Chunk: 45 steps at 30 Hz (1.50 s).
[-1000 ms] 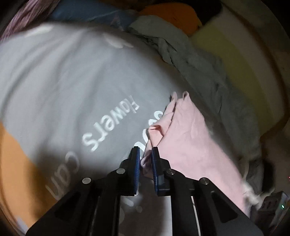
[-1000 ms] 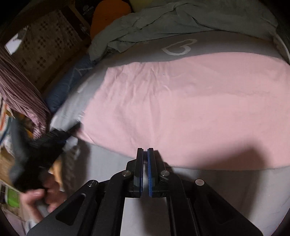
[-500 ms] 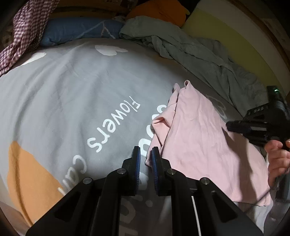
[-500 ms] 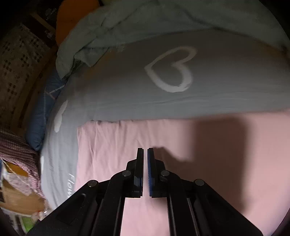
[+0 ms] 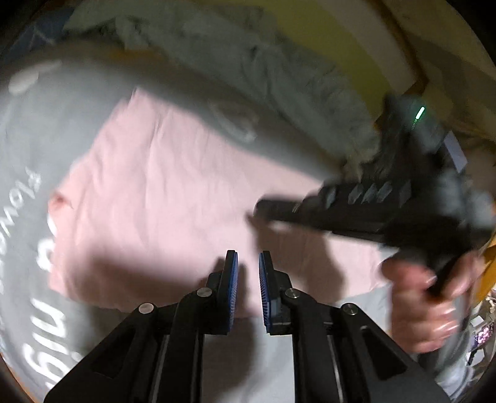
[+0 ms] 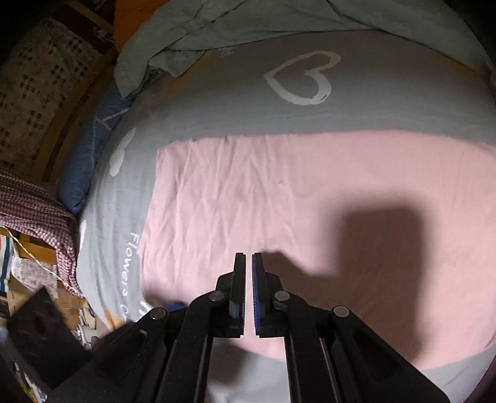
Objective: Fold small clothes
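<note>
A pink garment lies flat on the grey printed bed sheet, folded into a wide rectangle. It also fills the right wrist view. My left gripper hovers over its near edge, jaws slightly apart and empty. My right gripper hovers above the garment's middle, jaws almost together and empty. The right gripper also shows in the left wrist view, held in a hand at the right.
A crumpled grey-green blanket lies at the far side of the bed. A blue pillow and a red checked cloth lie at the left edge. A yellow mattress edge runs behind.
My left gripper let go of the pink garment's corner and swung right over its near edge. The garment now lies flat. My right gripper pulled back a little above it.
</note>
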Available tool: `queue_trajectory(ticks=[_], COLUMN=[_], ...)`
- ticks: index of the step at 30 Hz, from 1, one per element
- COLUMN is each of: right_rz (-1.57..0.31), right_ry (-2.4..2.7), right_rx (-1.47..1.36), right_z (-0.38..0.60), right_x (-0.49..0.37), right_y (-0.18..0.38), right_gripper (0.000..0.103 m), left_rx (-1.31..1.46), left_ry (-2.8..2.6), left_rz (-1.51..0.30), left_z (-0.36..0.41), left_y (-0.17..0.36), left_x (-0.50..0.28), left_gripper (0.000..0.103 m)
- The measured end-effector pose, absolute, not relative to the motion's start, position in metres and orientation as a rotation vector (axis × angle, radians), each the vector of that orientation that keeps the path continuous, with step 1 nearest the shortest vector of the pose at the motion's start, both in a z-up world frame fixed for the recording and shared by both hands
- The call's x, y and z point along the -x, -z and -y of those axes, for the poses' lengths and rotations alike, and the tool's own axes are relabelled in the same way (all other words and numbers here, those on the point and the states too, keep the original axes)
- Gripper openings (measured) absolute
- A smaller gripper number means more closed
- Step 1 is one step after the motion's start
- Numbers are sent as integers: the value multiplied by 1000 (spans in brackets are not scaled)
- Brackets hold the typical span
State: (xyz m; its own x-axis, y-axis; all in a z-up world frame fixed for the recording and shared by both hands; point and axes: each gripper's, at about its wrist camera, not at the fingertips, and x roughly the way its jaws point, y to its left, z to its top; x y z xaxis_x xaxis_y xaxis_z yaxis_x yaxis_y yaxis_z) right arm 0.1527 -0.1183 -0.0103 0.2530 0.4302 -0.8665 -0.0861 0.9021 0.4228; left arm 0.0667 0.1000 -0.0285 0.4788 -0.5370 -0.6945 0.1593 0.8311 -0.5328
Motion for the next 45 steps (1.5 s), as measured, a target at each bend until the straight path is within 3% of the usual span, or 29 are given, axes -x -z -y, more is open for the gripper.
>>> queue_trajectory(ticks=[11,24,29,35,40,45], right_rz=[-1395,-1260,-1227,-1307,-1389,-1354], right_ry=[-336,-247,-395,-475,-430,-374], right_rx=[-258,-281,-220,-114,-156,-223], right_z=[97,110,113,100,95,108], right_x=[-178,-275,-226,-158,-169,-201], right_y=[51,47,6,11,44,56], right_gripper=[4,0,0,0,0,0], left_rx=[410,410,436,600,605,574], left_ry=[364,377,379,417,426,419], left_rz=[-1053,-1045,-1050,-1090,-1097,-1091], left_z=[-87,-79,-98,-125,-130,-129], left_y=[57,65,69,82,82,74], left_x=[-63,-57,-64,-61,-57,-56], left_gripper=[6,6,6,6,4,4])
